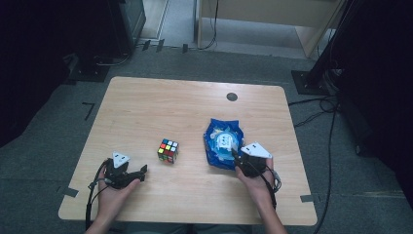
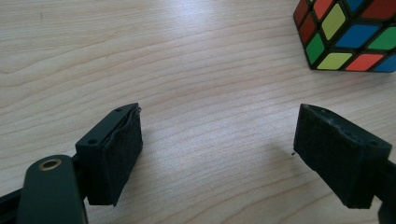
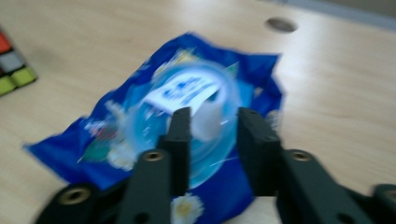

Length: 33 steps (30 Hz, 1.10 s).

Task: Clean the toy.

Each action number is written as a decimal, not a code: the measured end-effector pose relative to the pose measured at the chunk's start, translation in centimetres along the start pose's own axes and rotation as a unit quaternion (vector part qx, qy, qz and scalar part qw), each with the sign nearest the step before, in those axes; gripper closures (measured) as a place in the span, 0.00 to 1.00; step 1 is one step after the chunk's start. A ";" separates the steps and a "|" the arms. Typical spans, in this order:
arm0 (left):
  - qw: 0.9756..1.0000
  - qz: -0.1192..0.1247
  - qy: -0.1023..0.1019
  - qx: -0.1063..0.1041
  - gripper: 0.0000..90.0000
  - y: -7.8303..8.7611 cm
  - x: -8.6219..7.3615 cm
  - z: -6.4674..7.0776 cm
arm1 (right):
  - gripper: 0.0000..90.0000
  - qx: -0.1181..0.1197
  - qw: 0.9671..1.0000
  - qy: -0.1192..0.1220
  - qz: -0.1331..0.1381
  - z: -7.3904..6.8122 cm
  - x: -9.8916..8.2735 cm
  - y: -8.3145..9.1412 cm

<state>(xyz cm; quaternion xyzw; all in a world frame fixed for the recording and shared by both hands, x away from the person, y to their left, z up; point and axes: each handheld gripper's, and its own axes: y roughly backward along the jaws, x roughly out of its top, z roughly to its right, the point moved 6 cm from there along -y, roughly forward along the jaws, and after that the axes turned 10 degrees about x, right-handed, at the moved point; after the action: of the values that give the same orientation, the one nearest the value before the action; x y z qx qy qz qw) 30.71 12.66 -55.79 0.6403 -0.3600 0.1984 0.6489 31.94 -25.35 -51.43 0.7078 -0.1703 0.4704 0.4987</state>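
blue and crinkled, one wet-wipe pack [image 1: 222, 144] lies right of centre on the wooden table [image 1: 146, 112], and one colour cube [image 1: 167, 150] sits well to its left. your right gripper [image 1: 235, 155] leans over the pack's near edge, jaws parted above its round lid, pads pressing nothing. your left gripper [image 1: 142, 171] rests low near the cube, jaws wide and empty.

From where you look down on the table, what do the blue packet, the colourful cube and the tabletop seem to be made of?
The blue packet looks like thin glossy plastic film: it crinkles and shines, with a clear round lid on top. The cube seems hard plastic, black-edged with bright, smooth colour tiles. The tabletop shows pale wood grain with a soft sheen, perhaps laminate rather than solid wood.
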 end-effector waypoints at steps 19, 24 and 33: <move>1.000 -0.002 -0.002 0.002 0.17 0.0 -0.1 0.1 | 0.68 -0.037 0.998 0.036 -0.031 -0.5 -0.2 -2.8; 1.000 -0.002 -0.002 0.003 0.17 0.0 -0.1 0.1 | 0.84 -0.042 0.998 0.043 -0.020 -0.5 0.1 -2.6; 1.000 -0.002 -0.001 0.002 0.17 0.0 -0.1 0.1 | 1.00 -0.036 0.999 0.039 0.001 -0.5 0.4 -2.1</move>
<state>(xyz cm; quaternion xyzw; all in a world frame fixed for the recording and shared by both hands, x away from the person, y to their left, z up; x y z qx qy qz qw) 30.68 12.58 -55.86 0.6423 -0.3594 0.1971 0.6477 33.40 -23.92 -52.17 0.6704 -0.1684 0.4919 0.5293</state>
